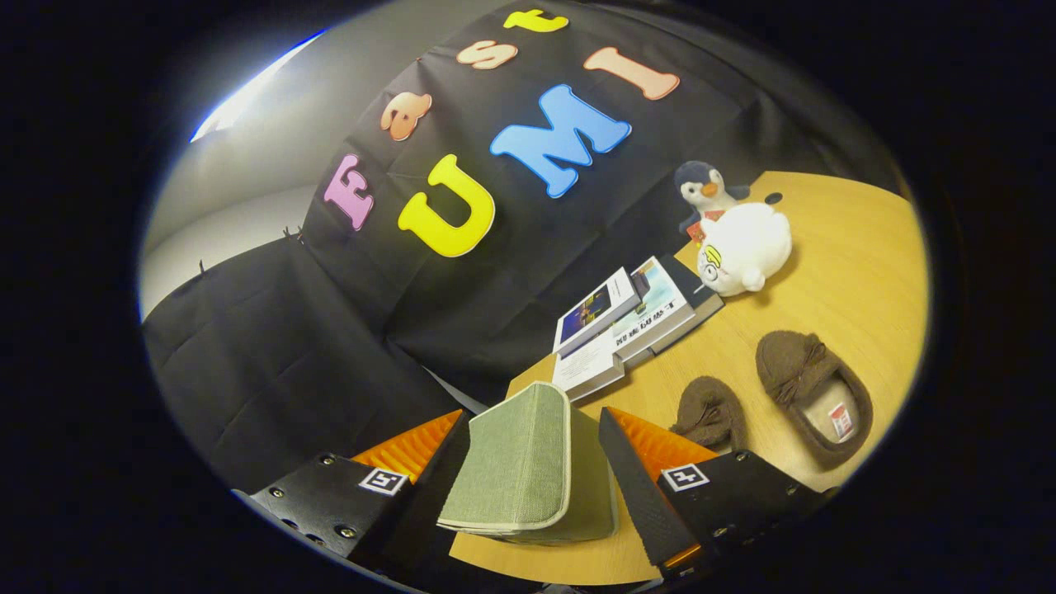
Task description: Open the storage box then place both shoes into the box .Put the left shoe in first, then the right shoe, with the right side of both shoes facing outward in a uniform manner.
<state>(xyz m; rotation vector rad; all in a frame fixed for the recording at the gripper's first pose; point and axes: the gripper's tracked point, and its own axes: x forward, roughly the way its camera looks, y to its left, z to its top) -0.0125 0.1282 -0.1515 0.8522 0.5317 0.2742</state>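
Wooden bench [858, 272] carries books, plush toys and two brown shoes [813, 396]. Between the fingers of the tool [536, 462] lies the green box [520, 462], its lid shut; the fingers stand spread, apart from it. Both shoes lie beyond the right finger.

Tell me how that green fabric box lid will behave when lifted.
The green fabric lid sits between the gripper fingers, which look open around it. It probably feels light and semi-stiff, hinging rather than drooping, since it holds a flat panel shape. Its woven cloth surface should resist slipping.
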